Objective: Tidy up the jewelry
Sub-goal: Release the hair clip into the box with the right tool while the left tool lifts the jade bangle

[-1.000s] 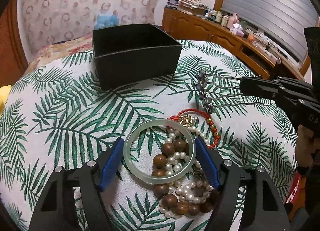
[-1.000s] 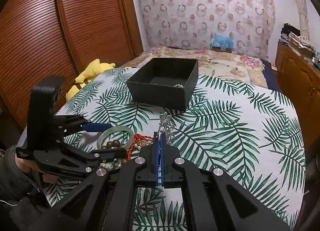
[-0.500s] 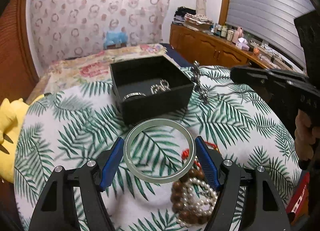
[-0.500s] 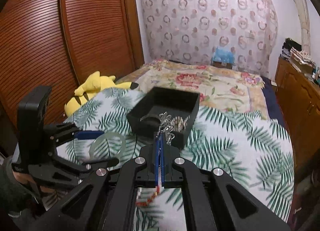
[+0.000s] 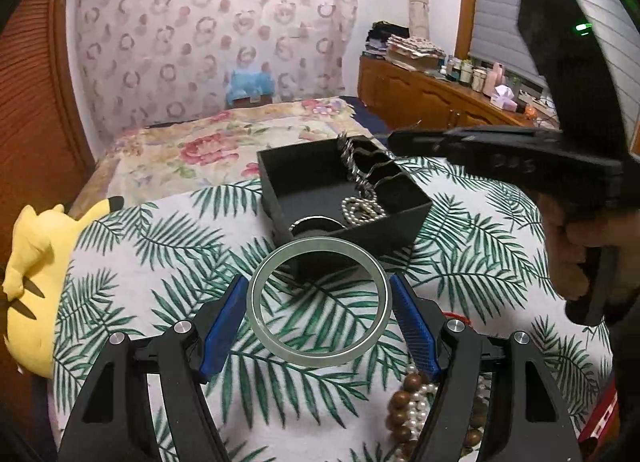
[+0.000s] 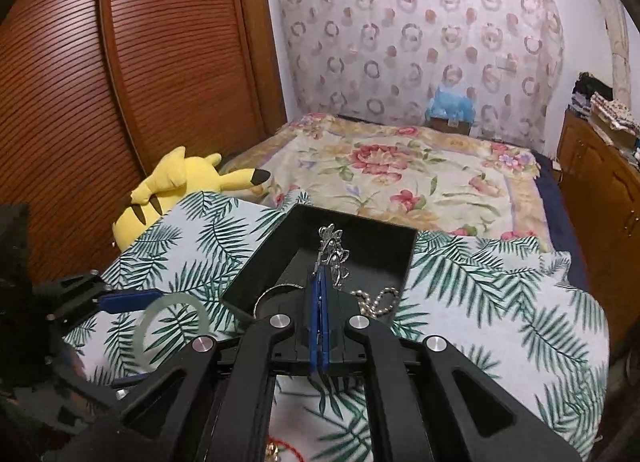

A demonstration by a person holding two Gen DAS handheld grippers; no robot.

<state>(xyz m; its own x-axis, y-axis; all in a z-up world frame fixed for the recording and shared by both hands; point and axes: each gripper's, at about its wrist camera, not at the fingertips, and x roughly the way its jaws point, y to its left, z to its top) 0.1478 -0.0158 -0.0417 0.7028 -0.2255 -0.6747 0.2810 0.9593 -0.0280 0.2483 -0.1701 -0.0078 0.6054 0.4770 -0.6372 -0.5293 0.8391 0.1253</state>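
Note:
My left gripper (image 5: 318, 302) is shut on a pale green jade bangle (image 5: 256, 302), held level above the leaf-print cloth, just in front of the black box (image 5: 400, 225). The bangle also shows in the right wrist view (image 6: 140, 332). My right gripper (image 6: 320, 274) is shut on a silver hair comb (image 6: 332, 246) and holds it over the open black box (image 6: 408, 262). In the left wrist view the comb (image 5: 360, 169) hangs inside the box's opening. A pearl chain (image 5: 362, 209) and a dark ring (image 5: 316, 226) lie in the box.
Wooden and pearl bead strands (image 5: 412, 402) and a red cord (image 5: 460, 316) lie on the cloth under my left gripper. A yellow plush toy (image 5: 28, 274) sits at the table's left edge. A bed (image 6: 400, 165) lies beyond, a wooden cabinet (image 5: 420, 97) at right.
Both grippers have lifted off the table and moved toward the box. The bangle now hangs in front of the box; the comb has moved from the cloth to over the box.

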